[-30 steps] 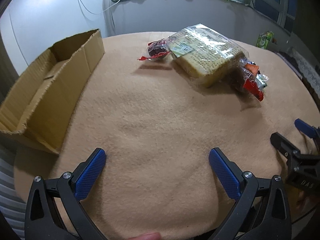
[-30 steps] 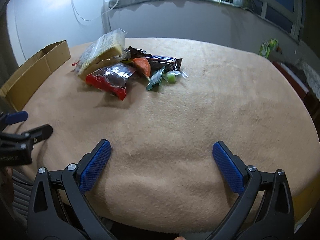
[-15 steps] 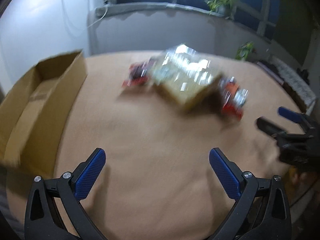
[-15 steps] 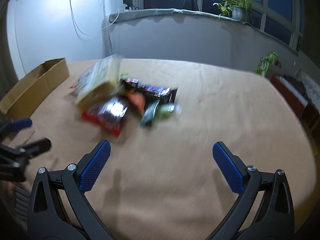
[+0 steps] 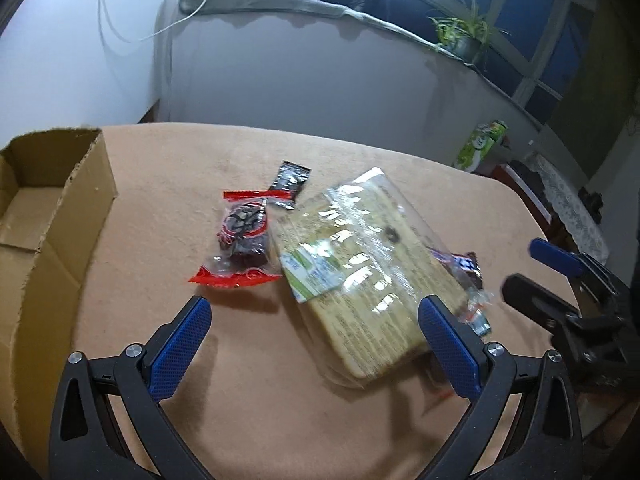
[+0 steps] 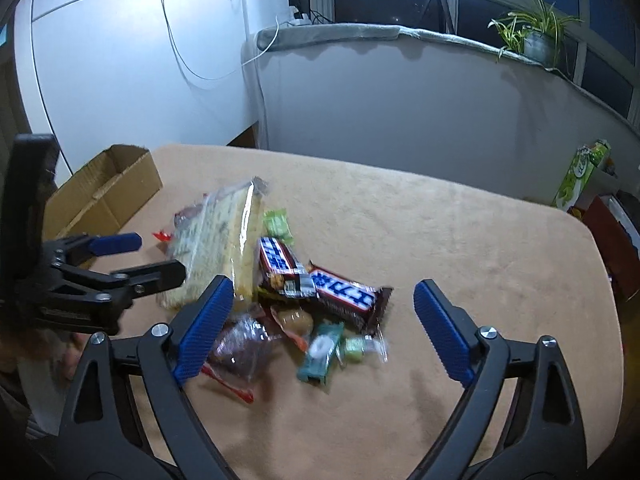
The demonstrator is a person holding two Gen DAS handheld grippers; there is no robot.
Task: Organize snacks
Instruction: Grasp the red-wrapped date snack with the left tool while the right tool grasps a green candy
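A clear pack of crackers [image 5: 360, 272] lies on the tan table [image 5: 180, 160], with a red-ended packet of dark snacks [image 5: 242, 240] and a small black sachet [image 5: 290, 180] to its left. My left gripper [image 5: 314, 320] hovers open above the pack's near end, its pads touching nothing. In the right wrist view the pile shows two chocolate bars [image 6: 344, 296], a teal wrapper [image 6: 320, 354], a green candy [image 6: 276, 222] and a red-edged bag [image 6: 240, 348]. My right gripper [image 6: 322, 292] hangs over them, its jaws closing but still wide, pressing on nothing.
An open cardboard box [image 5: 52, 216] stands at the table's left edge, with bare cloth between it and the snacks. A green carton [image 6: 580, 172] sits beyond the far right edge. A wall and a windowsill with a potted plant [image 6: 532, 36] lie behind.
Both grippers have moved forward and a little up, from the near table edge to over the snack pile. The snacks now sit between the fingers in each view.
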